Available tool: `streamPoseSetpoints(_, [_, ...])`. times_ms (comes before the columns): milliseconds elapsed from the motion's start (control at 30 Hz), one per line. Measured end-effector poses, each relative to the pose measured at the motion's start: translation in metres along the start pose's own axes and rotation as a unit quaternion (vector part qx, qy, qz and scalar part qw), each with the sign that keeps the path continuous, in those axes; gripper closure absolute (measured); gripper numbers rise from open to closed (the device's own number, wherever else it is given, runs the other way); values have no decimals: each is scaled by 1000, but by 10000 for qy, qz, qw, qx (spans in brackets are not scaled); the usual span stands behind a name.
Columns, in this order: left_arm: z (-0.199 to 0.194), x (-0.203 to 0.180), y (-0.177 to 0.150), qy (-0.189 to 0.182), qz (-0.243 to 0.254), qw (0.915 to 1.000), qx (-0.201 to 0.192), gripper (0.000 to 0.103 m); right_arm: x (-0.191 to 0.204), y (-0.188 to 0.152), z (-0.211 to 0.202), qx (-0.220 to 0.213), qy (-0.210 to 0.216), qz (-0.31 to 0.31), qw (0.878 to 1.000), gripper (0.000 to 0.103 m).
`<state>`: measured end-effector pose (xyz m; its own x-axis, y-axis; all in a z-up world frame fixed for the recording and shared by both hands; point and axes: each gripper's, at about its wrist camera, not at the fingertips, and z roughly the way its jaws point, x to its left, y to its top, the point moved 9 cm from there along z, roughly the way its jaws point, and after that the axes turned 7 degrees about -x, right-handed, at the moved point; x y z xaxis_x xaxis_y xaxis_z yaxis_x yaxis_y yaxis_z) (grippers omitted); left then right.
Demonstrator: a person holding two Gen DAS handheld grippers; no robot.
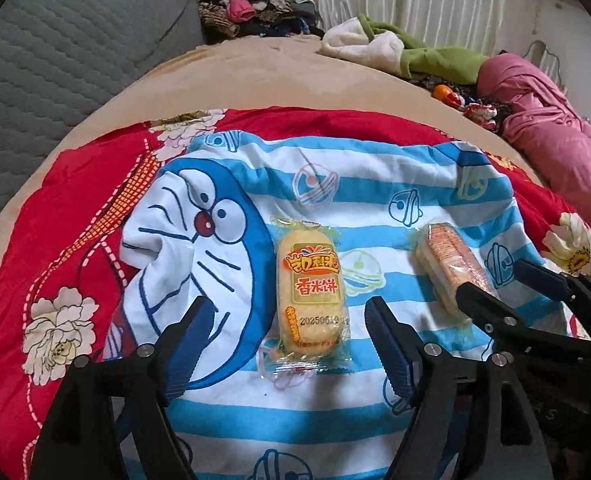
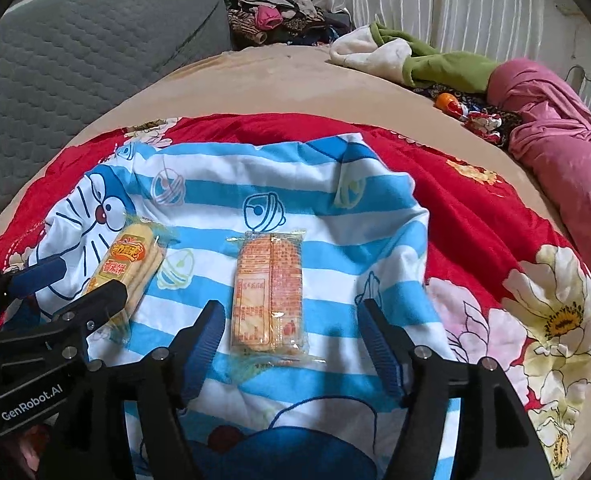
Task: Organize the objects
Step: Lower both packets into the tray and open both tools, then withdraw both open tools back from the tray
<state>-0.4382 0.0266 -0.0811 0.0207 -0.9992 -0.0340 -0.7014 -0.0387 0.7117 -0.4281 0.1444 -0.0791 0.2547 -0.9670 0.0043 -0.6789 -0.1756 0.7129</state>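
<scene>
I was working over a bed (image 1: 255, 64) covered in a tan sheet, with a grey quilted headboard (image 1: 67, 40) behind it and pale curtains (image 1: 435, 0) at the far side. A red floral quilt (image 1: 55, 240) lay across the bed, and spread on that was the blue-and-white striped cartoon cloth (image 1: 375, 184), which I used as my landmark. Beyond the cloth sat a green and white blanket (image 1: 415, 52), a pink bundle (image 1: 543, 120) and a heap of clothes (image 1: 251, 4) too jumbled to sort out. Near the middle of the cloth lay the yellow rice-cracker packet (image 1: 309, 292), label up, its long axis running away from me; my left gripper (image 1: 291, 344) stood with jaws wide apart around its near end, not touching it. Toward the cloth's right side lay the second cracker packet (image 2: 269, 292), printed back up, also lengthwise away from me; my right gripper (image 2: 289, 340) was spread apart either side of it, holding nothing. In the left view that packet's near end was hidden behind the right gripper's finger. The small print I could not read.
</scene>
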Motion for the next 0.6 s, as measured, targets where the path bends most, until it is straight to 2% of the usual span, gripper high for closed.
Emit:
streamPoseSetpoints(167, [-7, -1, -2, -62, 21, 10000, -5, 21, -2, 3, -16, -115, 27, 23, 9999, 23])
streamPoseSetpoints(400, [-27, -4, -1, -231, -4, 9997, -79, 11, -2, 4, -46, -267, 141, 129, 9995, 17])
streamPoseSetpoints(533, [-52, -2, 2, -258, -99, 9992, -275, 7, -3, 4, -64, -393, 229, 197, 9988, 13])
streamPoseSetpoints(600, [-66, 0, 5, -265, -178, 9986, -415, 2, -4, 2, -71, -407, 253, 227, 9986, 12])
